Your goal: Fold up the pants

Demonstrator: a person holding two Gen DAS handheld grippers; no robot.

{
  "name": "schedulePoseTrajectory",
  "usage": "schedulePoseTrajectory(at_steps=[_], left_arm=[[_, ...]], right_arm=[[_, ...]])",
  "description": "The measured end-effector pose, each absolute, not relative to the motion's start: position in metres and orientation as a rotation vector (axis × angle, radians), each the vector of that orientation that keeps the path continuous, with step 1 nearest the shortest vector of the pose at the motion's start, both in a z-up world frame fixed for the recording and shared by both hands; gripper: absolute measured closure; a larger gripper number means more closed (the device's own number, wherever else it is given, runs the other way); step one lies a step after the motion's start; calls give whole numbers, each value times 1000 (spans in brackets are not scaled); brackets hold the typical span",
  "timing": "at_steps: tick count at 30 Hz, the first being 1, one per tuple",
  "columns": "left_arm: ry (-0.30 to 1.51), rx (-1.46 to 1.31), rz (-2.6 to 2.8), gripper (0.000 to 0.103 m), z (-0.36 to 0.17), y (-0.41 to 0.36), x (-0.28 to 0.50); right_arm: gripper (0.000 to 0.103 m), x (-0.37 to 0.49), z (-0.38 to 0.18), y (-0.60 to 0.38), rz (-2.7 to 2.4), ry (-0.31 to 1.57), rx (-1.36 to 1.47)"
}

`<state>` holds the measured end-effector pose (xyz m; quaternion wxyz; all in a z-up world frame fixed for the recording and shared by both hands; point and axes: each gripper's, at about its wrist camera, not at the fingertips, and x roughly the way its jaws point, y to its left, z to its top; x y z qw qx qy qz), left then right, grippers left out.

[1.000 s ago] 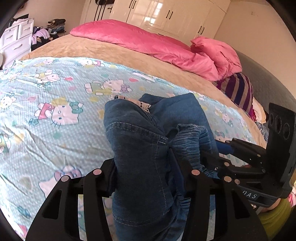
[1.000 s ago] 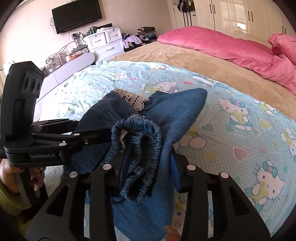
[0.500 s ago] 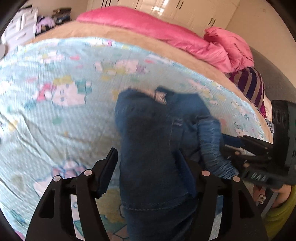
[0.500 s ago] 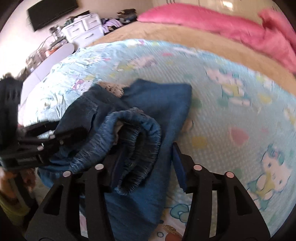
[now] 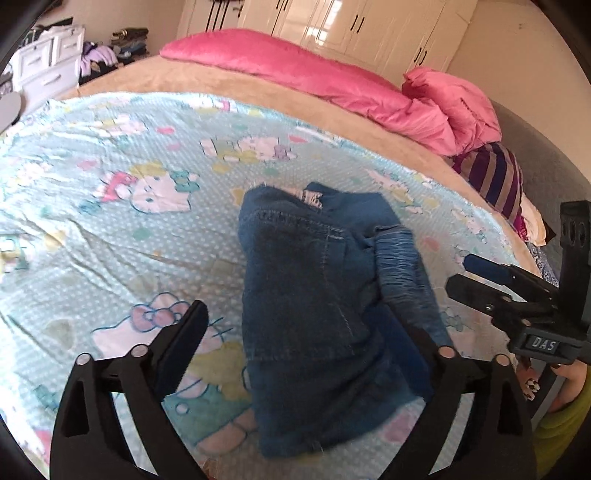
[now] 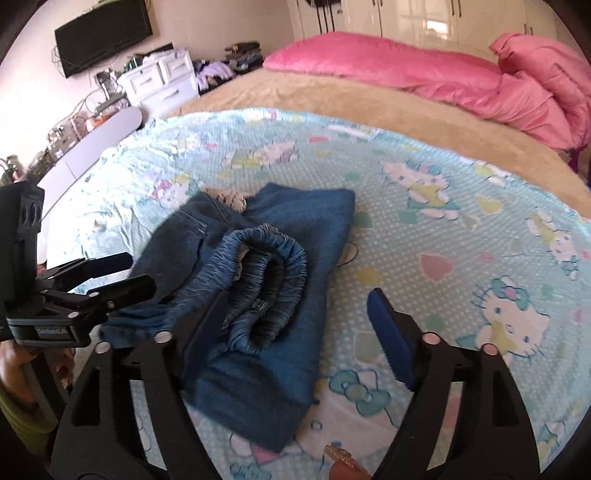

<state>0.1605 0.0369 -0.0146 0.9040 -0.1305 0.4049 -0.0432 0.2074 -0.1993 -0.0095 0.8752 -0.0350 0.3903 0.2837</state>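
Folded pants (image 5: 310,291), dark blue denim, lie on the light blue cartoon-print sheet (image 5: 110,236) spread over the bed, near its close edge. The elastic waistband (image 6: 266,280) sits on top of the bundle, curled into a loop. A bit of pale lace trim (image 6: 231,197) shows at the far end of the fold. Left gripper (image 5: 306,354): jaws have just been opening and now stand wide. The pants lie between them, with a clear gap of sheet at the left finger (image 5: 181,339); the right finger's pad runs close along the denim, contact cannot be told. Right gripper (image 6: 295,325): jaws have just been opening and now stand wide. Its left pad (image 6: 203,332) lies along the waistband loop; its right pad (image 6: 388,336) is well clear of the cloth, over bare sheet. Nothing is clamped by either tool. Each gripper shows at the edge of the other's view, both at the near end of the bundle. Farther back on the bed: a tan blanket (image 5: 229,88) and a pink duvet (image 5: 332,81) along the far side; a striped cushion (image 5: 498,177) at the right. White wardrobe doors (image 5: 351,26) stand behind the bed.
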Motion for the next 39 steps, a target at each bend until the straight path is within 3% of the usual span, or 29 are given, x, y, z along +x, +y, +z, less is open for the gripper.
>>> schedulePoseTrajectory(at_steps=[8,23,39], left_arm=[[770,-197,-41,5,15,29,110],[718,-174,-9,4,42,27,30],[807,-173,-7,4,12,20,-3]], right_arm=[[9,159,31,-215,599,673,-60],[9,88,54,-233,556,599,-82],[9,55,18,-233,481,693,-73]])
